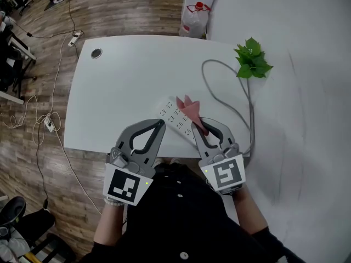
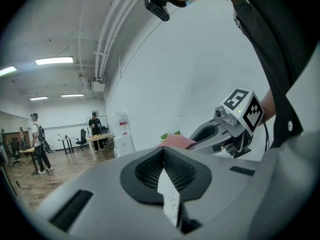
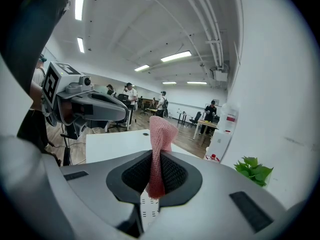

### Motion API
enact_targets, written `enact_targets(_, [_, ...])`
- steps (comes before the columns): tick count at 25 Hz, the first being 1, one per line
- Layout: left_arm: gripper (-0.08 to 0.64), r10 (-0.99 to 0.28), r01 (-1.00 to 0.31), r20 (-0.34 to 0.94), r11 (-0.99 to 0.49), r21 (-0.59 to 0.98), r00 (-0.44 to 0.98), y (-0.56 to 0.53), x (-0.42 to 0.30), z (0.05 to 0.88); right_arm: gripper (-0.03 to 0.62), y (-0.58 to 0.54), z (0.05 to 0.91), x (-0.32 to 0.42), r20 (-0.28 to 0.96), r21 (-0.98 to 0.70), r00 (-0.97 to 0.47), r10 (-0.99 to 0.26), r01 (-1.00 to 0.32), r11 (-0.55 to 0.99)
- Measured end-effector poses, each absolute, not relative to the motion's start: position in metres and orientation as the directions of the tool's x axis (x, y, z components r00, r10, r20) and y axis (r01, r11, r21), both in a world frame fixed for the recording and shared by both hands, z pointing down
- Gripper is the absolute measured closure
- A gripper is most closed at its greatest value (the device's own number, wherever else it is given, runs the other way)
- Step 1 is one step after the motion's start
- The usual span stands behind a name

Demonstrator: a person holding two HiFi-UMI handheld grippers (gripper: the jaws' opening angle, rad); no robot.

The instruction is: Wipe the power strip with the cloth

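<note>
In the head view the power strip (image 1: 176, 118) is lying slantwise at the table's (image 1: 120, 92) near edge, with broad tabletop stretching beyond. In the left gripper view the left gripper (image 2: 163, 150) is pressing its fingers together on nothing. In the right gripper view the right gripper (image 3: 152, 155) is pinching the pink cloth (image 3: 161, 131) above the strip.

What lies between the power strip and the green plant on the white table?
In the head view, a loop of grey cable lies on the table between the power strip and the plant.
</note>
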State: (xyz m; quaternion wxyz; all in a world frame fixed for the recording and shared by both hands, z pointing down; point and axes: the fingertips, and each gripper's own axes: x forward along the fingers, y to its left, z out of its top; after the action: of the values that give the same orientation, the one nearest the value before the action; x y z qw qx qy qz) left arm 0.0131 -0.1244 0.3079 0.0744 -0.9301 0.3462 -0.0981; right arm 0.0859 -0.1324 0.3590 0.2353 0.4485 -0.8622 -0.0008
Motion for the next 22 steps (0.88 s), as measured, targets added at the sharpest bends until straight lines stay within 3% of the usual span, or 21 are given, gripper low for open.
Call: enact_targets(22, [0.546, -0.649, -0.621, 0.127, -0.757, -0.203, 0.75, -0.1214, 0.0131, 0.3044, 0.538, -0.132, 0.3532, 0.0851, 0.405, 0.203, -0.469, -0.785, -0.79, 0.578])
